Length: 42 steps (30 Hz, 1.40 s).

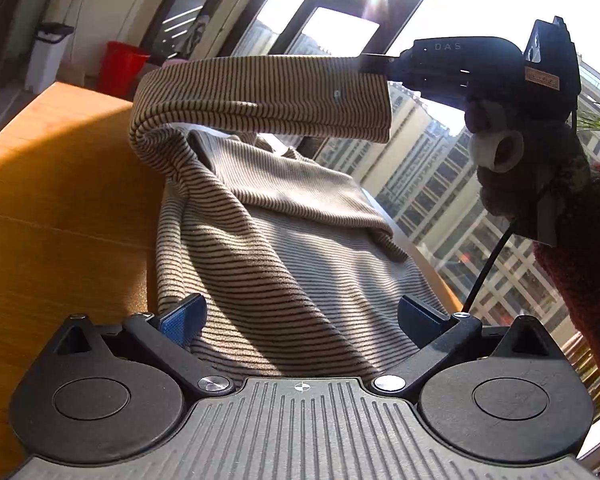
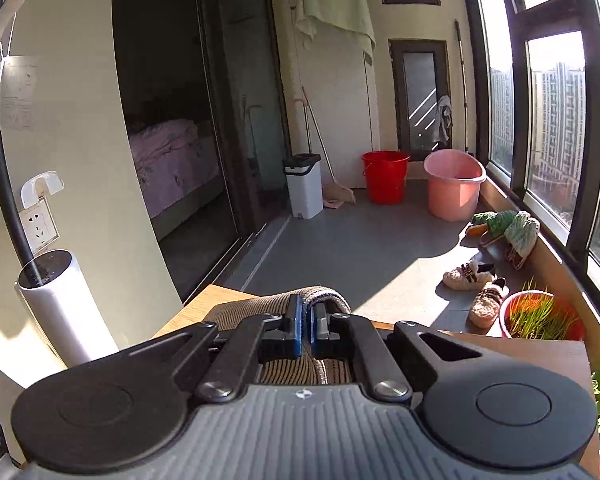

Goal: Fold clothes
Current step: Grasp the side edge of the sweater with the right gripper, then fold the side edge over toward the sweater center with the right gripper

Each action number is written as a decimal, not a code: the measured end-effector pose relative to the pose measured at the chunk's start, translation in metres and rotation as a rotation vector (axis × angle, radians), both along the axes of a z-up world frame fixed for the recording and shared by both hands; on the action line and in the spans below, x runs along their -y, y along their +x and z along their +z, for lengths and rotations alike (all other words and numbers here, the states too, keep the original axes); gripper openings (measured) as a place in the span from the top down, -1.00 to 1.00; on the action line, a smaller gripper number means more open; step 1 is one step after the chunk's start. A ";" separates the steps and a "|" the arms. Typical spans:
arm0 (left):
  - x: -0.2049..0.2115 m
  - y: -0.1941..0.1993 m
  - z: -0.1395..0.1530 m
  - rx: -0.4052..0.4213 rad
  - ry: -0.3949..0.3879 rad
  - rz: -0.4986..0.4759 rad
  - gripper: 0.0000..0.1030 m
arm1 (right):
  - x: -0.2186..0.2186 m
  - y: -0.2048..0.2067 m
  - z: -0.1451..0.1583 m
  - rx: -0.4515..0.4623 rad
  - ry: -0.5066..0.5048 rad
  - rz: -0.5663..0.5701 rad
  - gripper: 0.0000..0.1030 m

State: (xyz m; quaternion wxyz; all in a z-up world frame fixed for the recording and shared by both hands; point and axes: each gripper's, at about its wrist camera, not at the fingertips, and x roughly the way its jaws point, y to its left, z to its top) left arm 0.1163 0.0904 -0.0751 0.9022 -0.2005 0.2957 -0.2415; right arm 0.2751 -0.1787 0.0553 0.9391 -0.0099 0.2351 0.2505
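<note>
A beige striped sweater (image 1: 284, 240) lies on the wooden table (image 1: 52, 184). My left gripper (image 1: 300, 316) is open, its blue fingers spread over the sweater's near hem. My right gripper (image 1: 370, 63) is shut on the end of the striped sleeve (image 1: 260, 92) and holds it raised above the sweater's body. In the right wrist view the right gripper (image 2: 306, 320) pinches the striped sleeve (image 2: 320, 294) between its blue pads, above the table (image 2: 196, 308).
A red bucket (image 2: 384, 176), a pink tub (image 2: 454, 184), a white bin (image 2: 304, 184), shoes (image 2: 476, 280) and a potted plant (image 2: 540, 316) stand on the floor beyond the table. Large windows (image 1: 440, 184) run along the right. A white cylinder (image 2: 64, 304) stands at the left.
</note>
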 end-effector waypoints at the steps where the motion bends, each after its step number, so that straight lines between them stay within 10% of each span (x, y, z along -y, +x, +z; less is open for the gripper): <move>1: 0.000 0.000 0.000 -0.002 0.001 0.000 -1.00 | 0.009 0.006 0.000 0.018 -0.027 -0.037 0.93; 8: 0.000 -0.002 0.000 -0.009 0.026 -0.006 -1.00 | 0.074 0.043 -0.038 -0.053 -0.074 -0.237 0.93; 21: -0.003 0.003 0.033 0.002 0.145 0.004 -1.00 | 0.122 0.064 -0.126 -0.309 0.078 -0.258 0.89; 29: 0.042 0.095 0.056 0.156 0.577 0.104 -0.79 | 0.123 0.032 -0.111 -0.233 0.101 -0.248 0.36; 32: 0.052 0.122 0.040 0.134 0.659 0.091 -0.15 | 0.129 0.023 -0.111 -0.241 0.130 -0.242 0.37; 42: 0.024 0.117 0.028 0.068 0.589 0.158 -0.24 | 0.123 0.034 -0.103 -0.241 0.147 -0.202 0.93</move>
